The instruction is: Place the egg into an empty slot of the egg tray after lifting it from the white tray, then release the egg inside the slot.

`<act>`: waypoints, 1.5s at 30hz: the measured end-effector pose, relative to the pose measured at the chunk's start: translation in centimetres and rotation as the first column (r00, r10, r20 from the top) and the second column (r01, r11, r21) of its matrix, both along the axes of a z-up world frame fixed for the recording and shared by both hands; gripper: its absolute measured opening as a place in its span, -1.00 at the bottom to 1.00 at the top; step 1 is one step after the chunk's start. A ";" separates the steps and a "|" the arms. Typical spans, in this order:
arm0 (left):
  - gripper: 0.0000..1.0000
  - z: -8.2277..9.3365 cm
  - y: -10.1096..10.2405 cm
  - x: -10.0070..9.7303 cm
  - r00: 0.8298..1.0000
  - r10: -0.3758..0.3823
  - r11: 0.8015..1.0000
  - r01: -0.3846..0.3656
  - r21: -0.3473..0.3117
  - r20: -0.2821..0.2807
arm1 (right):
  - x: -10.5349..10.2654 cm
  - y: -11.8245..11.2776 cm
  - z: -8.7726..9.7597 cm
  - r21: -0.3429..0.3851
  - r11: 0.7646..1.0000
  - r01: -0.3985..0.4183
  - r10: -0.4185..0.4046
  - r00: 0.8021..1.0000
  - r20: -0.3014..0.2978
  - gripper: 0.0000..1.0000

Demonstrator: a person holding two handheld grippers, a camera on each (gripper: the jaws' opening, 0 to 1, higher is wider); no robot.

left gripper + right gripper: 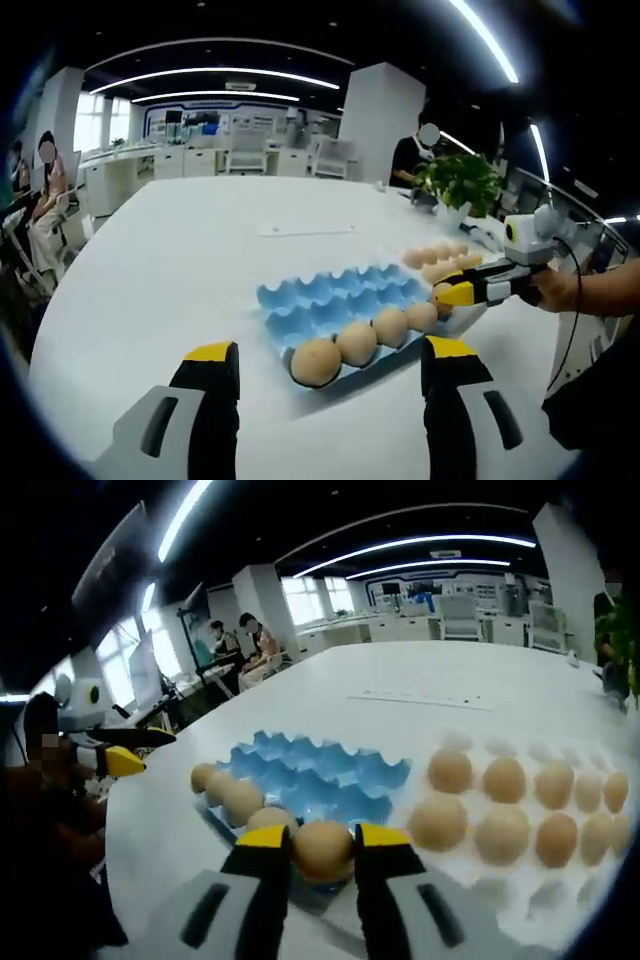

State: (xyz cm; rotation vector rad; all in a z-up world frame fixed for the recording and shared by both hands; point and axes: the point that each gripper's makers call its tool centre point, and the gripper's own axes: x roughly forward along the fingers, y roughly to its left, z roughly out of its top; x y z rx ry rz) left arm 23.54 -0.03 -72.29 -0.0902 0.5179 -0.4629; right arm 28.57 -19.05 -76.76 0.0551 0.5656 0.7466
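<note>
The blue egg tray (pixel 330 300) lies on the white table. Its near row holds several brown eggs (pixel 357 343). My left gripper (pixel 330 358) hovers open in front of it, nothing between its jaws. The right gripper (pixel 470 290) comes in from the right at the row's far end. In the right gripper view, my right gripper (pixel 322 838) is shut on a brown egg (pixel 322 850), low over the blue egg tray (pixel 300 770) beside the row of eggs (pixel 243 802). The white tray (pixel 500 890) with several eggs (pixel 503 832) lies to the right.
More eggs (pixel 440 258) lie beyond the blue tray. A potted plant (pixel 462 180) and a paper sheet (pixel 305 229) rest on the table (pixel 180 260). A hand (pixel 560 290) holds the right gripper. The left gripper (pixel 110 755) shows at left. People sit at desks behind.
</note>
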 end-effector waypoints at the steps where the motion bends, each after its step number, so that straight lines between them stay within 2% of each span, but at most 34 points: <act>1: 0.47 0.0 -0.1 0.0 1.000 -0.003 1.000 0.003 0.001 0.002 | 0.0 0.0 -0.1 -0.001 1.000 0.002 -0.002 1.000 -0.002 -0.50; 7: 0.49 0.0 0.1 0.0 1.000 0.005 1.000 -0.005 -0.004 -0.004 | -0.2 -0.2 -1.0 -0.023 1.000 -0.018 0.018 1.000 -0.013 -0.50; 9: 0.48 0.1 0.1 0.0 1.000 -0.001 1.000 0.001 0.000 0.004 | -0.3 -0.1 -1.0 0.004 1.000 -0.021 0.021 1.000 -0.010 -0.50; 14: 0.49 0.1 -0.1 0.0 1.000 -0.006 1.000 0.006 0.001 0.006 | -0.3 -0.2 -1.0 0.009 1.000 -0.023 0.023 1.000 0.016 -0.49; 17: 0.48 0.2 -0.2 0.0 1.000 -0.012 1.000 0.012 0.002 0.012 | -0.2 -0.2 -0.9 0.023 1.000 -0.016 0.016 1.000 0.008 -0.49; 22: 0.48 0.2 -0.5 0.0 1.000 -0.021 1.000 0.021 0.004 0.011 | -0.2 -0.1 -1.1 -0.033 0.998 -0.044 0.046 0.998 0.053 -0.51; 23: 0.48 0.2 -0.5 0.0 1.000 -0.022 1.000 0.022 0.003 0.012 | 0.2 -0.2 -0.9 -0.030 0.999 -0.033 0.035 0.997 0.070 -0.51; 24: 0.48 0.1 -0.5 0.0 1.000 -0.022 1.000 0.022 0.003 0.011 | 0.0 -0.2 -1.0 -0.019 0.999 -0.033 0.034 0.998 0.049 -0.51; 35: 0.47 0.1 -0.2 0.1 1.000 -0.015 1.000 0.015 0.007 0.013 | -0.2 -0.7 -0.4 0.009 1.000 -0.019 0.019 0.999 0.041 -0.51; 37: 0.47 0.2 -0.3 0.1 1.000 -0.020 1.000 0.020 0.009 0.018 | -0.1 -1.0 0.2 0.034 0.999 -0.005 0.004 0.999 0.038 -0.51; 45: 0.47 0.2 -0.6 0.1 0.999 -0.029 1.000 0.029 0.008 0.015 | 0.8 -3.0 1.2 0.056 0.996 0.073 -0.075 0.996 0.047 -0.52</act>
